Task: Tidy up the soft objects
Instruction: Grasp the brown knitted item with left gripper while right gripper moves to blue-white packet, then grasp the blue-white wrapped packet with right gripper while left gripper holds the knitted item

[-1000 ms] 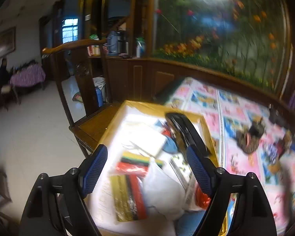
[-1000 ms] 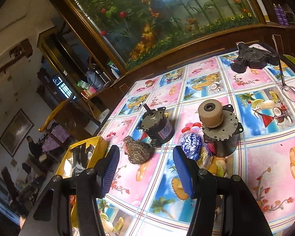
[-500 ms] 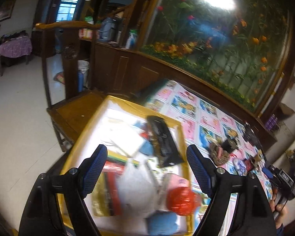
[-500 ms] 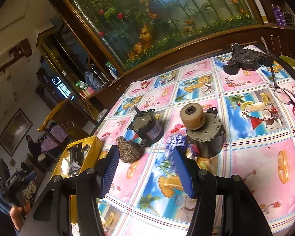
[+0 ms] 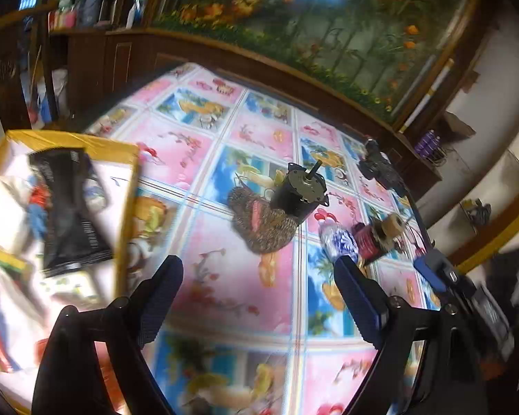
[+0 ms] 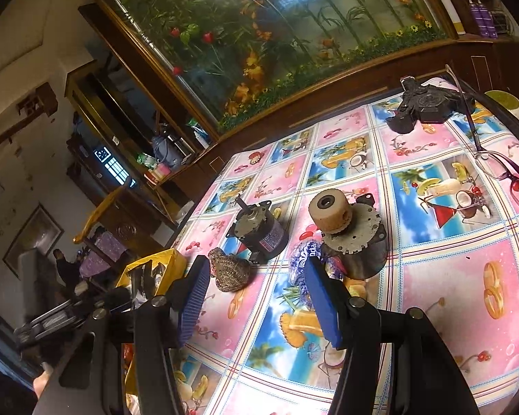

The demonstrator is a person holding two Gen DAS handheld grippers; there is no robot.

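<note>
A brown knitted pouch (image 5: 264,223) (image 6: 231,273) lies on the patterned tablecloth beside a small grey motor (image 5: 300,192) (image 6: 257,230). A blue-and-white crinkly packet (image 5: 339,243) (image 6: 306,259) lies against a bigger motor with a tan wheel (image 6: 349,230). A yellow-rimmed box (image 5: 126,186) (image 6: 162,264) at the table's left edge holds packets and soft items. My left gripper (image 5: 259,295) hovers over the cloth short of the pouch, its jaws opening with nothing between them. My right gripper (image 6: 257,302) stands open and empty near the pouch and packet.
A black plastic gadget (image 6: 424,103) and a pair of glasses (image 6: 508,180) lie at the far right of the table (image 6: 449,276). A wooden cabinet with a planted glass tank (image 6: 276,34) borders the far side. The right gripper's body (image 5: 467,297) shows at the left view's right edge.
My left gripper has swung right, from over the yellow box to over the tablecloth facing the pouch and motor. The right gripper has drifted a little nearer the pouch, its jaws unchanged.
</note>
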